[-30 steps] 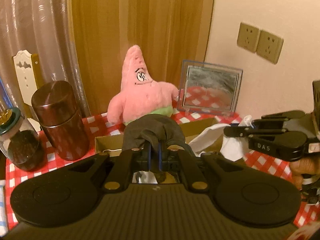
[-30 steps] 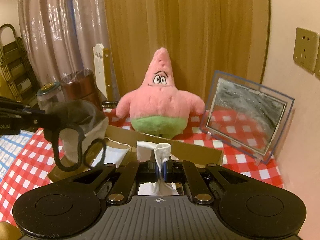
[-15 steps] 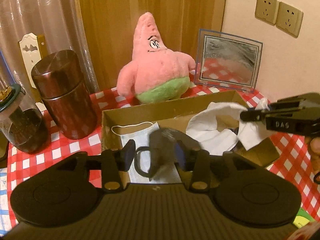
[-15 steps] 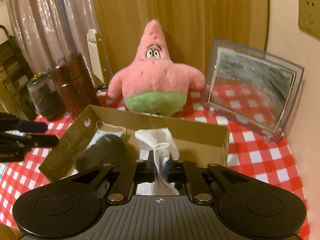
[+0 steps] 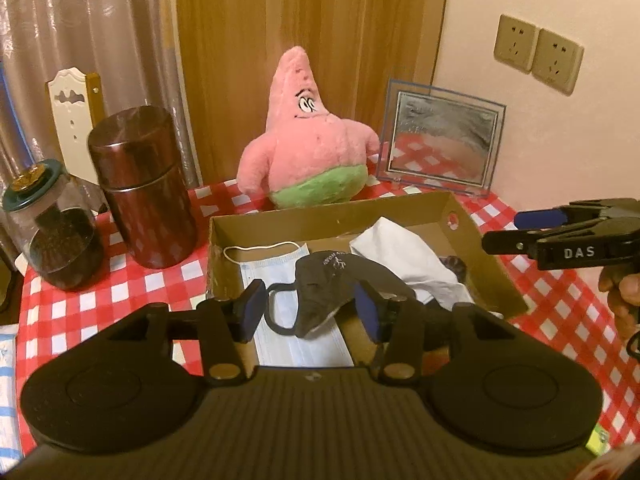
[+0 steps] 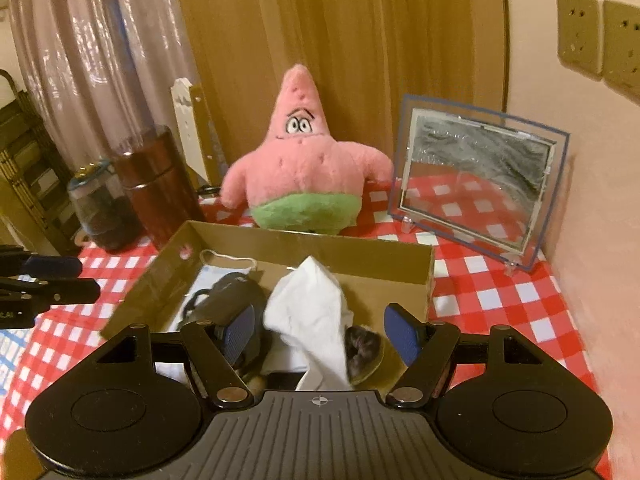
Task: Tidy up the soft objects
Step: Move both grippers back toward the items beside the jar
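An open cardboard box stands on the checked tablecloth. A dark face mask lies in it on top of a pale blue surgical mask. My left gripper hovers around the dark mask with its jaws opening and the pads clear of it. A white cloth lies crumpled in the box between the fingers of my right gripper, whose jaws are opening and touch nothing. Beside the cloth sits a dark furry item. A pink starfish plush stands behind the box.
A brown canister and a glass jar stand left of the box. A clear acrylic frame leans at the back right, against a wall with sockets. Curtains hang behind the table.
Both grippers have opened and come closer over the box. The dark mask has dropped from the left gripper into the box, and the right gripper has let go of the white cloth.
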`<state>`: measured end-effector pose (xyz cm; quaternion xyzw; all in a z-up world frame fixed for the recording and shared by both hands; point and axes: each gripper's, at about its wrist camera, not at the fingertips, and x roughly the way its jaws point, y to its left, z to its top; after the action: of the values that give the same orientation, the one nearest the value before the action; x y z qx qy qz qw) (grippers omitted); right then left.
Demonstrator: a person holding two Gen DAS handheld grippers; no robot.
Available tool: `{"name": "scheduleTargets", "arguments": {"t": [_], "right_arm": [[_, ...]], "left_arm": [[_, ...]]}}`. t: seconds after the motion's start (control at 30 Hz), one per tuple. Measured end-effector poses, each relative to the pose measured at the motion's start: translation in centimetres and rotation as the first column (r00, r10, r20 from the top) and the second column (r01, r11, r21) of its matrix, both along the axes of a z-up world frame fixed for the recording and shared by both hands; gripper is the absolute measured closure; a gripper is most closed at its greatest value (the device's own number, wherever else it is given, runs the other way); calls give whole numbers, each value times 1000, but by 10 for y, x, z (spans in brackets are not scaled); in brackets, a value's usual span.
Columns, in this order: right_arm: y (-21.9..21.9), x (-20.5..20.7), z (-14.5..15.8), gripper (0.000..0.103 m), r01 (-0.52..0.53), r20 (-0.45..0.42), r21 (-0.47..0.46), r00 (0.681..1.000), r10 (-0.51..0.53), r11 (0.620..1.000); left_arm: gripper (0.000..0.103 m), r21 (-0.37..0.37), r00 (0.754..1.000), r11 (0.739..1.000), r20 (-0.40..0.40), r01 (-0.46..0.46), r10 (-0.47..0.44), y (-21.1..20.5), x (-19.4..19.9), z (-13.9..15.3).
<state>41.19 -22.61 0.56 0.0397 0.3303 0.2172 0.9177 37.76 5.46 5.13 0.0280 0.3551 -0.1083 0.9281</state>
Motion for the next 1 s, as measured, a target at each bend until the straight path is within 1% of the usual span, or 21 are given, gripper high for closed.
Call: {"name": "scheduleTargets", "arguments": {"t": [0.2,0.33,0.53,0.6,0.77,0.87,0.93,1.0], "right_arm": [[-4,-55,25,31,-23,29,24,999,22,999],[-6,-100,43,31,-38,57,44,998,36,998],[-12,-169,60,31,-37,91,64,995,31,997],[-14,-192,63,31,-38,95,73,995,31,997],[-19,-244,62,31,-29,83,90,996,21,996],[-22,-271,58,31,-17,71,105,997,9,994],[-23,-286,54,31,-11,73,99,997,3,995],[-24,-301,48,31,-10,68,87,998,4,996]], "left_arm": [[54,-27,999,999,32,-30,31,5,-51,19],[52,-46,996,997,54,-68,71,8,-94,30],[48,-67,988,991,96,-114,120,10,-164,50],[40,-67,985,989,107,-128,135,9,-188,55],[37,-70,978,985,125,-158,165,2,-239,58],[34,-77,973,980,126,-185,194,-3,-268,54],[31,-96,969,974,118,-207,218,-4,-286,48],[25,-118,964,965,103,-234,247,-4,-299,41]]}}
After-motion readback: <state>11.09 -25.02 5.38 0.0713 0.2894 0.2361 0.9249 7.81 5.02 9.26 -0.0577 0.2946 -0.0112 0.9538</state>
